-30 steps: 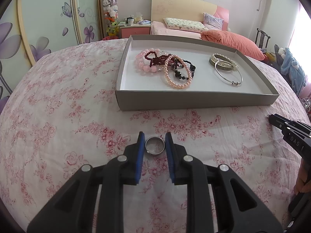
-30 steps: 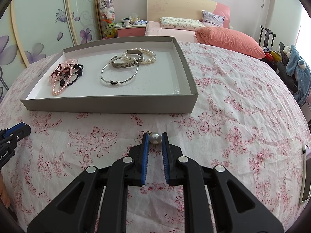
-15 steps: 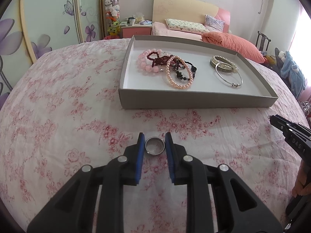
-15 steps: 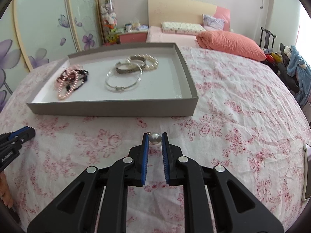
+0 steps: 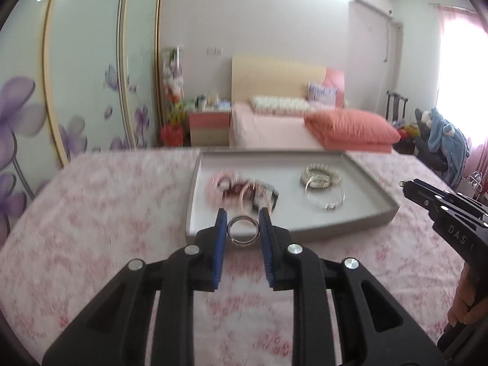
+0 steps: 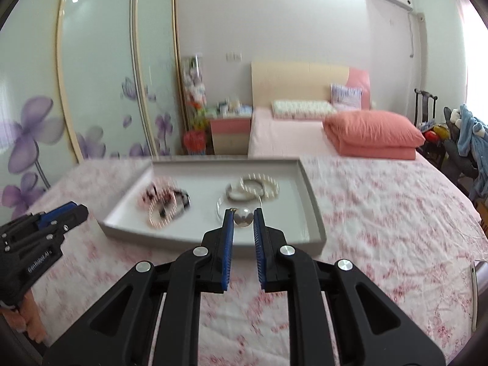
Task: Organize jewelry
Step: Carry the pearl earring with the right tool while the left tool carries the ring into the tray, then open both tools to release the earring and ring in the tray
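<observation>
My left gripper (image 5: 243, 228) is shut on a silver ring (image 5: 243, 234), held up in front of the near wall of the grey tray (image 5: 379, 196). My right gripper (image 6: 243, 217) is shut on a pearl earring (image 6: 243, 216), held over the tray's (image 6: 309, 196) near right part. The tray lies on the floral bedspread (image 5: 100, 207) and holds a pile of beaded bracelets (image 5: 244, 187) on its left and silver bangles with a pearl bracelet (image 5: 323, 180) on its right. The right gripper shows at the right edge of the left wrist view (image 5: 405, 184). The left gripper shows at the left of the right wrist view (image 6: 76, 213).
A second bed with an orange folded quilt (image 6: 372, 134) and a pink nightstand (image 6: 230, 134) stand behind. Floral wardrobe doors (image 5: 76, 91) run along the left. A chair with clothes (image 6: 466, 140) is at the right. A phone edge (image 6: 474, 292) lies on the bedspread at far right.
Both grippers have risen and tilted up, still holding the ring and the pearl earring; the tray now appears lower and farther, and the views are motion-blurred.
</observation>
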`<state>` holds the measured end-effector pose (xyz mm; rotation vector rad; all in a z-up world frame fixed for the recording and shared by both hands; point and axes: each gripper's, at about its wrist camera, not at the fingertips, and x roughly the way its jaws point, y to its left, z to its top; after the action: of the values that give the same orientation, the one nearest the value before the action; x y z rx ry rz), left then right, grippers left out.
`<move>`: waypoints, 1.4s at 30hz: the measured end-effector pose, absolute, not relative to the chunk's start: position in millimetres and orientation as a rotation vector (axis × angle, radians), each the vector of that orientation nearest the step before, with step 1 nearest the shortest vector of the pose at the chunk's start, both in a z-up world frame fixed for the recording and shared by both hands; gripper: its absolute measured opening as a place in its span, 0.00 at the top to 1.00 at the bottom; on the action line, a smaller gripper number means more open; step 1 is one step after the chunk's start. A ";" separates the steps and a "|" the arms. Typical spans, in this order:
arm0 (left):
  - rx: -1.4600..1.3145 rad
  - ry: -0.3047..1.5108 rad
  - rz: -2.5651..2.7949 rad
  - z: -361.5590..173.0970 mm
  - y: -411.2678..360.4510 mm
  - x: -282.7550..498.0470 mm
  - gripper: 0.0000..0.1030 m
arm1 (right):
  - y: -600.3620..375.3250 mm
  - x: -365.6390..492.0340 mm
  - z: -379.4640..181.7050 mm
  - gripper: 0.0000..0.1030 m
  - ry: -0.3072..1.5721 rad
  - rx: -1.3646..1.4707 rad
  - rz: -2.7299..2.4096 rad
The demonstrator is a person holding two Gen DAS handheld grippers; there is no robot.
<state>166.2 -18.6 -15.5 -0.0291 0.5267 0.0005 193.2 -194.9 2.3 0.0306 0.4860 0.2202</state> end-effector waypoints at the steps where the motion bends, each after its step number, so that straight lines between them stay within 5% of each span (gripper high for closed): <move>1: -0.029 0.510 -0.005 -11.9 -19.9 165.8 0.79 | -194.8 193.1 4.9 0.86 0.474 0.037 0.222; 42: -0.004 0.433 -0.046 -3.2 -30.9 211.3 0.79 | -175.5 227.6 30.4 0.86 0.325 0.025 0.230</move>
<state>211.3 -30.9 -3.2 -0.0038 0.4332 -0.0462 227.6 -175.5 30.4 0.0248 0.3250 0.2300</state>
